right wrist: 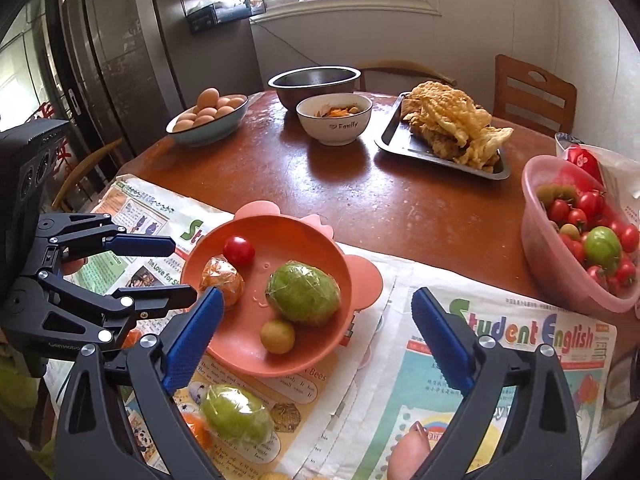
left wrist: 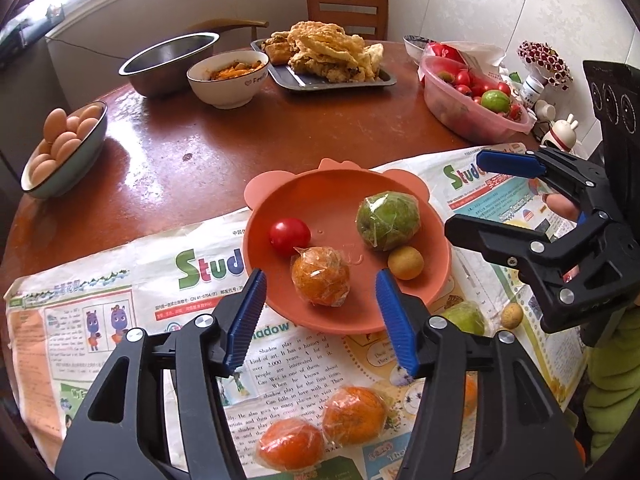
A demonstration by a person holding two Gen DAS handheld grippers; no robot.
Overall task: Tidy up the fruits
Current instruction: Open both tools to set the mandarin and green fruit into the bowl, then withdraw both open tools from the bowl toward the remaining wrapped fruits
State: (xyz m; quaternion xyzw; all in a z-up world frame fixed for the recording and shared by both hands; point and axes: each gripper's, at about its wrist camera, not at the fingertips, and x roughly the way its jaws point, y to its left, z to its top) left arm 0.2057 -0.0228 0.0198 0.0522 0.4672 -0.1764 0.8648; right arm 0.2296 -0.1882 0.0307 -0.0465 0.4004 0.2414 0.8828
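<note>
Brown eggs in a bowl [left wrist: 64, 148] sat way off at the table's left edge. Next came the left gripper [left wrist: 320, 316], jaws spread wide and empty, hovering over the near rim of the pink plate [left wrist: 280, 276]. That plate held a cherry tomato [left wrist: 289, 236], a wrapped orange [left wrist: 320, 276], a wrapped green fruit [left wrist: 388, 220] and a small yellow fruit [left wrist: 405, 263]. Two more wrapped oranges [left wrist: 320, 428] lay loose on the newspaper [left wrist: 100, 320] below. Further right the right gripper [right wrist: 316, 340] was also gaping with nothing in it, and a tub of tomatoes [right wrist: 580, 236] sat at the far right.
</note>
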